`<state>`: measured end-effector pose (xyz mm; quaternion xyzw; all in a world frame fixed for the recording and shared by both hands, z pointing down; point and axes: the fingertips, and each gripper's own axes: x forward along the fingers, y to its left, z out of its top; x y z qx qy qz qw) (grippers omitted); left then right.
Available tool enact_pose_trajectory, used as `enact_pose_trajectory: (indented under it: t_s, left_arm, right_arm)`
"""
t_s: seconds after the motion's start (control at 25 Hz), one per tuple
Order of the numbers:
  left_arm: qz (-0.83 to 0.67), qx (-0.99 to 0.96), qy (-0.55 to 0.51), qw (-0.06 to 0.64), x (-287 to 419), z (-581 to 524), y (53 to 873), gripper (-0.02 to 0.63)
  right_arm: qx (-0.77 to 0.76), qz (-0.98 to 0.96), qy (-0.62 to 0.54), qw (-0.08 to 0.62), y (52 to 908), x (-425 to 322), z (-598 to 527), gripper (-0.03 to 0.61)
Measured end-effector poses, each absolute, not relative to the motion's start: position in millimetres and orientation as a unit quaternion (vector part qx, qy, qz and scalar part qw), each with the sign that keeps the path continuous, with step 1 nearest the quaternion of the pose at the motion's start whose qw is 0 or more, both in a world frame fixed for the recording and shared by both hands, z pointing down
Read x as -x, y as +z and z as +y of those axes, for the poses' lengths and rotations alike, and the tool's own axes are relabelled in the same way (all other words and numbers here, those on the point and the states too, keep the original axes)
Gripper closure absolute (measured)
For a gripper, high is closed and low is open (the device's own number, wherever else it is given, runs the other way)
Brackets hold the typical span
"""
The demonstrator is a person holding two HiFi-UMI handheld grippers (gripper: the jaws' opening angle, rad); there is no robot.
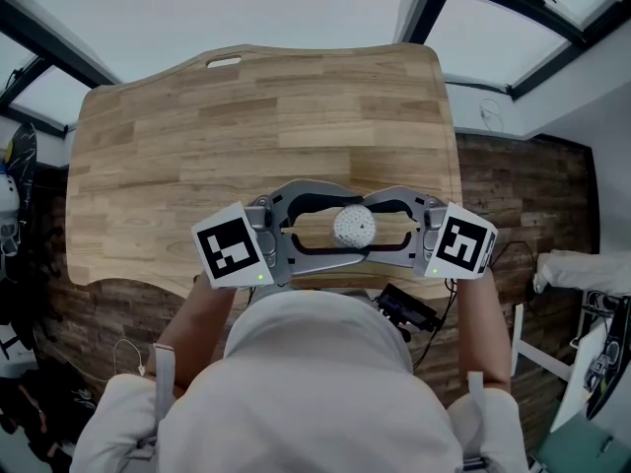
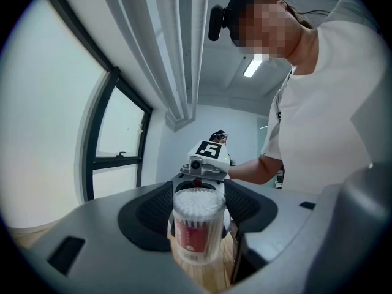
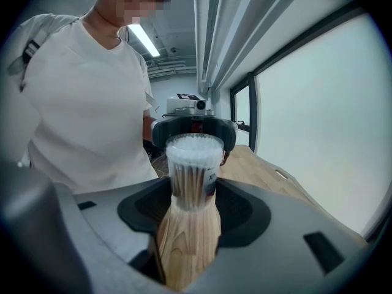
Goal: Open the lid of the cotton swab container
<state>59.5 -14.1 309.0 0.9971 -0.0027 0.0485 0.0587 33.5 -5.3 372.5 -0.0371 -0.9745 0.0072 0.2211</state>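
A clear cotton swab container (image 1: 353,227) stands upright near the front edge of the wooden table (image 1: 256,106). White swab heads fill its top, and it carries a red label (image 2: 191,234). My left gripper (image 1: 338,224) comes in from the left and my right gripper (image 1: 373,226) from the right, so they face each other. Both are open, and their jaws together ring the container with a gap on each side. In the right gripper view the container (image 3: 195,167) stands just past the jaw tips, on bare wood.
The table's front edge (image 1: 325,286) lies right below the grippers, with the person's body close behind it. A black device (image 1: 409,309) hangs under that edge at the right. The table has a handle slot (image 1: 224,63) at its far left.
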Motion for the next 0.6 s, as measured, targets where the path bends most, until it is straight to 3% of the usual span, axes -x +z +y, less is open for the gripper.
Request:
enact_pose_trajectory:
  t_s: [0.6]
  left_arm:
    - [-0.011, -0.999, 0.032, 0.042, -56.3, -15.6, 305.4, 0.342]
  right_arm:
    - [0.038, -0.979, 0.023, 0.198, 370.2, -28.9, -6.6, 0.341]
